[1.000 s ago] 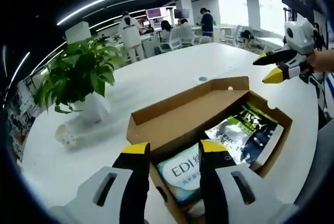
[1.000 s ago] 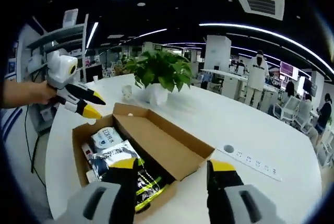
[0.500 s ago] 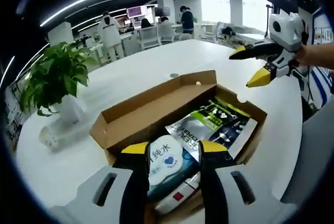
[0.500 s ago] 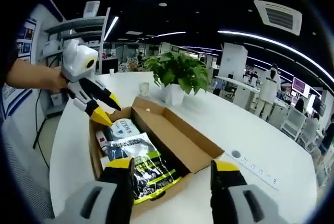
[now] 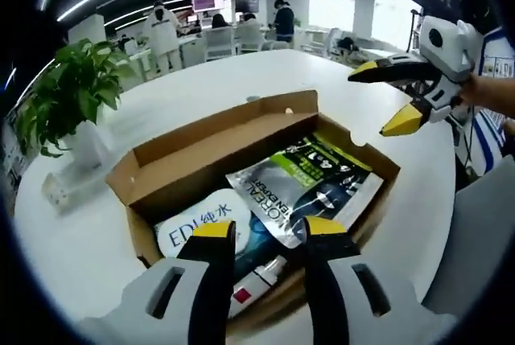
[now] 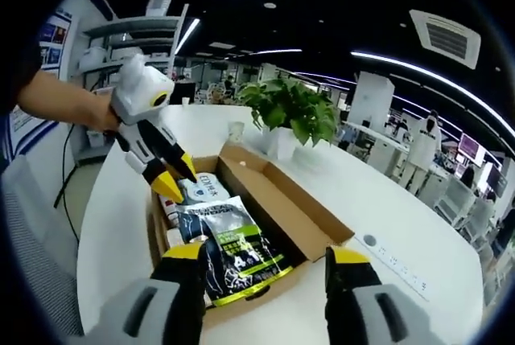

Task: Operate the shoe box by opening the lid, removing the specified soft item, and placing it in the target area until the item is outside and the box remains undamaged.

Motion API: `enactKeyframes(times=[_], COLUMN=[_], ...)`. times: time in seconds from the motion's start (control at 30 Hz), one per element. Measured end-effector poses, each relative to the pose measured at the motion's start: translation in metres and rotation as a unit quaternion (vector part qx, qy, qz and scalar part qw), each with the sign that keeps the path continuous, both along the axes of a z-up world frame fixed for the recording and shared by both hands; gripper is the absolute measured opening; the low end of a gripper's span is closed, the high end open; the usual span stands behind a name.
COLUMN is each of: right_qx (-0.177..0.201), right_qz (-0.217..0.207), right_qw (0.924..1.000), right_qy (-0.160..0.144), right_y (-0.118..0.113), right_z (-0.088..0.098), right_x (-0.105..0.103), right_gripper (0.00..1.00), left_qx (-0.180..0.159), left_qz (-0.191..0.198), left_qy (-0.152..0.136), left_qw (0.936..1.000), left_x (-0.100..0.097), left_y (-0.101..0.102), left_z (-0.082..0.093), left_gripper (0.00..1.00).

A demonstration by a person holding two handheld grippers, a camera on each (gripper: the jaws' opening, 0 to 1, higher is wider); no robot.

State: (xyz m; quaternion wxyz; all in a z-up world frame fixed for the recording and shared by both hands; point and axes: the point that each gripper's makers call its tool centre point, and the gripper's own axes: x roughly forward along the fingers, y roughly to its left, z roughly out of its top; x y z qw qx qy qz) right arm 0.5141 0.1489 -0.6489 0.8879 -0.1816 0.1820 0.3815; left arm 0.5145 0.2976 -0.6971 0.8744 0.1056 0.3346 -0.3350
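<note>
Left gripper [image 5: 264, 234], jaws parted and empty, is hovering over the open cardboard box [image 5: 201, 145] on the white table [image 5: 96, 224], glossy foil pouch [image 5: 310, 192] and soft white pack [image 5: 201, 223] lying inside; right gripper [image 5: 392, 97] beyond, open, empty.

The left gripper view looks down from close above one end of the open shoe box [image 5: 241, 176], facing along it toward the right gripper [image 5: 394, 96] — the right gripper view looks back from the opposite end [image 6: 241, 224], a little farther off; both share the box and white table [image 6: 386, 216]
</note>
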Motion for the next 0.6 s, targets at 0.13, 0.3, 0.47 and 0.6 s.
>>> enactKeyframes(times=[0.13,0.3,0.47,0.6], right_qx=[-0.005,-0.016,-0.015,-0.012], right_qz=[0.007,0.022,0.026,0.031], right_qw=[1.0000,0.9996,0.9996,0.9995], right_qy=[-0.001,-0.004,0.001,0.002], right_y=[0.001,0.005,0.007,0.010], right_z=[-0.003,-0.007,-0.010,-0.011], right_x=[-0.003,-0.007,-0.008,-0.009], right_gripper=[0.57,0.57,0.57,0.57], left_qx=[-0.009,-0.017,-0.034,-0.059], left_qz=[0.009,0.017,0.029,0.043], left_qy=[0.023,0.050,0.079,0.105], left_qw=[0.9997,0.9985,0.9959,0.9918], left_x=[-0.005,-0.008,-0.011,-0.010], left_y=[-0.003,-0.006,-0.010,-0.015], left_z=[-0.005,-0.015,-0.022,-0.026], left_gripper=[0.29,0.27,0.24,0.22])
